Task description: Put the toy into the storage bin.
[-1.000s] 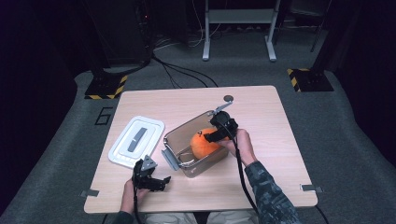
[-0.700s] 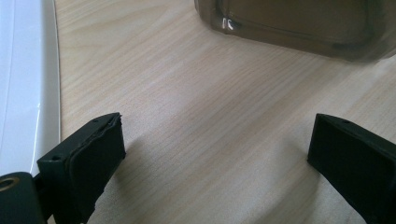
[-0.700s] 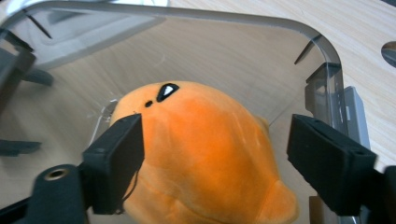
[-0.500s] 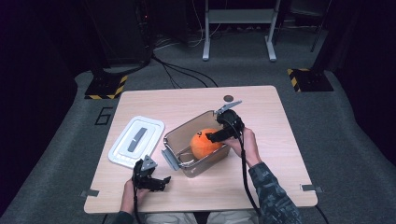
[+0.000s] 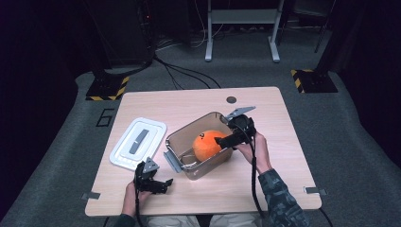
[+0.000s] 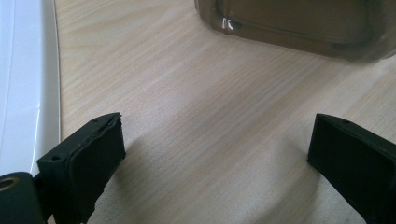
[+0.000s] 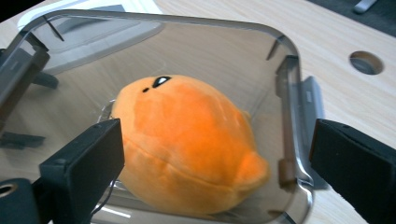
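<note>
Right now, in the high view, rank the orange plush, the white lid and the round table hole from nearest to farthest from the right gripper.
From the right gripper:
1. Orange plush, in the clear box, at the jaws.
2. Table hole, beyond it toward the far edge.
3. White lid, across the box, on the left.

The high view is dim and soft, with a lit tabletop point(image 5: 198, 106) against a dark room. The gripper views are brighter. The left tool point(image 6: 215, 154) casts soft shadows beneath it; a glare spot sits on the clear box point(image 6: 299, 23) ahead.
</note>
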